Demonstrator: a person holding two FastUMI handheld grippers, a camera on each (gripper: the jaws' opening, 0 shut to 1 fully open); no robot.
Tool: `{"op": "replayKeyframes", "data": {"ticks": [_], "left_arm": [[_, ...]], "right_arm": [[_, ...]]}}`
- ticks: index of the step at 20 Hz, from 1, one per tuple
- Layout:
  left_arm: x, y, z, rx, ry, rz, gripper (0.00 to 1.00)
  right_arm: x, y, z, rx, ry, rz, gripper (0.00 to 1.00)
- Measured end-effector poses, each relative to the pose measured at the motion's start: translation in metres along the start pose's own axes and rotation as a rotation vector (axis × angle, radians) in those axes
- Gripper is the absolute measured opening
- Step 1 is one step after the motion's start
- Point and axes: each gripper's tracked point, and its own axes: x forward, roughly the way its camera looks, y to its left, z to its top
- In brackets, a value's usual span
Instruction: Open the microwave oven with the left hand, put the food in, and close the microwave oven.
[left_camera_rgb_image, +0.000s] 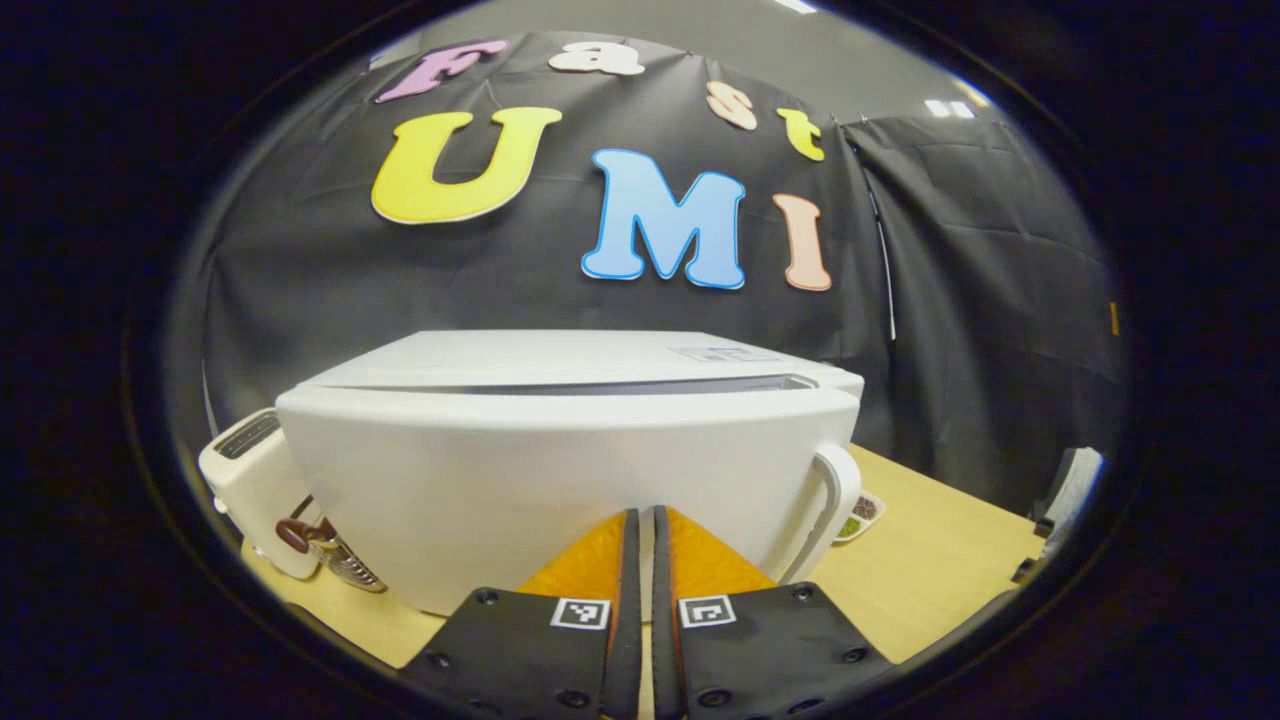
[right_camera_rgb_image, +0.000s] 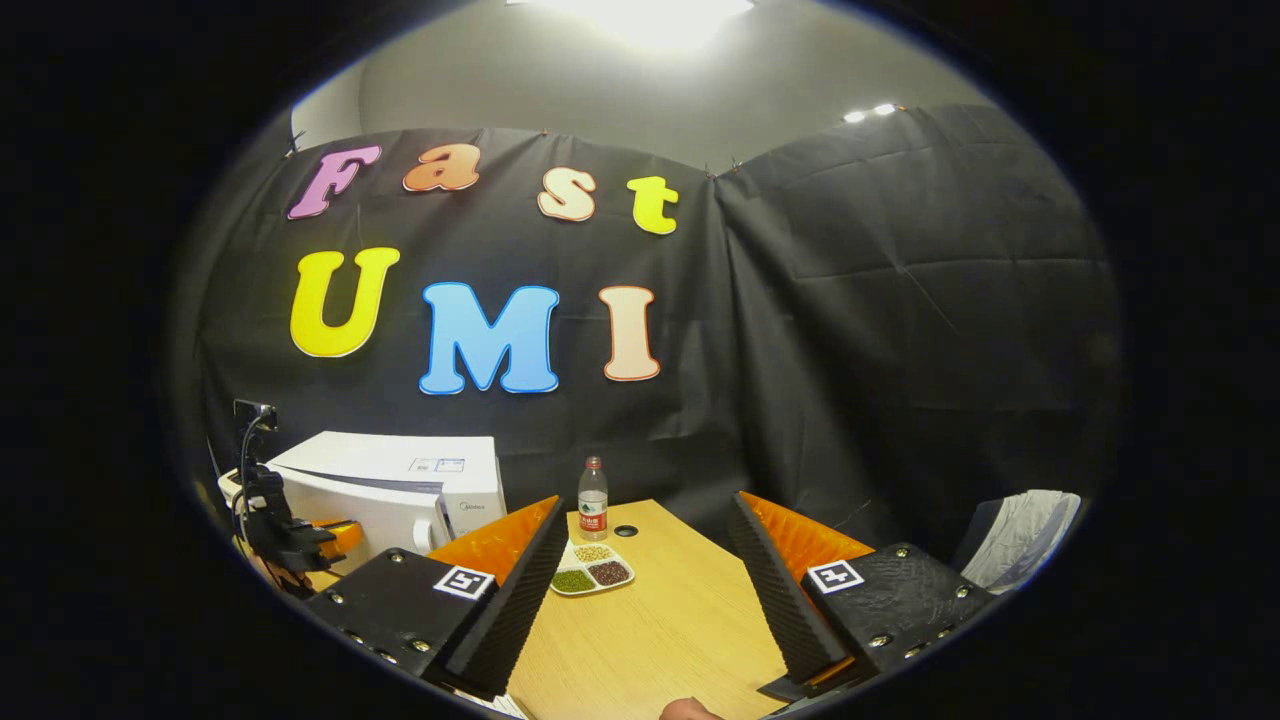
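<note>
on the table (right_camera_rgb_image: 680, 610), one microwave (right_camera_rgb_image: 400, 495), one bottle (right_camera_rgb_image: 593, 512), one three-part dish (right_camera_rgb_image: 591, 568)

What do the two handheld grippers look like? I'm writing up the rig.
Left gripper: two flat wedge-shaped fingers on black screwed plates, each bearing a square black-and-white marker. Right gripper: the same black plates, screws and square markers, with ribbed inner finger faces.
</note>
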Motion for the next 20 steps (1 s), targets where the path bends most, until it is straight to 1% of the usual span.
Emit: {"op": "replayKeyframes", "data": {"ticks": [2, 3, 4, 7, 8, 9, 10, 11, 12, 13, 14, 15, 17, 20], "left_arm": [[0.007, 0.004, -0.001, -0.013, -0.003, 0.017, 0.09], [0.009, 0.007, -0.001, -0.026, -0.001, 0.028, 0.14], [0.009, 0.006, 0.001, -0.047, -0.008, 0.023, 0.10], [0.008, 0.008, 0.003, -0.046, -0.019, 0.043, 0.07], [0.010, 0.011, 0.002, -0.040, -0.024, 0.061, 0.07], [0.012, 0.012, 0.004, -0.054, -0.032, 0.070, 0.14], [0.015, 0.012, 0.005, -0.062, -0.036, 0.087, 0.08], [0.021, 0.012, 0.006, -0.073, -0.012, 0.105, 0.08], [0.018, 0.006, 0.005, -0.089, -0.016, 0.113, 0.08], [0.018, 0.005, 0.008, -0.071, -0.015, 0.125, 0.18], [0.015, 0.002, 0.011, -0.049, -0.015, 0.132, 0.17], [0.013, 0.002, 0.018, -0.036, -0.029, 0.141, 0.07], [0.000, -0.005, 0.032, -0.039, -0.058, 0.137, 0.13], [-0.036, -0.015, 0.048, -0.047, -0.096, 0.166, 0.15]], "right_arm": [[0.001, 0.002, 0.000, -0.007, -0.004, 0.004, 0.98], [0.003, 0.004, -0.001, -0.011, -0.004, 0.006, 0.98], [0.005, 0.006, -0.002, -0.013, -0.003, 0.008, 0.98], [0.010, 0.012, -0.004, -0.013, 0.007, 0.023, 0.98], [0.012, 0.014, -0.005, -0.016, 0.009, 0.027, 0.98], [0.014, 0.017, -0.006, -0.017, 0.011, 0.033, 0.98], [0.015, 0.020, -0.007, -0.018, 0.018, 0.043, 0.98], [0.015, 0.023, -0.010, -0.020, 0.026, 0.052, 0.98], [0.014, 0.026, -0.010, -0.023, 0.028, 0.064, 0.98], [0.014, 0.030, -0.008, -0.026, 0.025, 0.075, 0.98], [0.013, 0.034, -0.008, -0.030, 0.026, 0.091, 0.98], [0.012, 0.038, -0.008, -0.034, 0.022, 0.109, 0.98], [0.009, 0.041, -0.004, -0.031, 0.005, 0.141, 0.98], [0.003, 0.043, 0.000, -0.012, -0.009, 0.210, 0.97]]}}
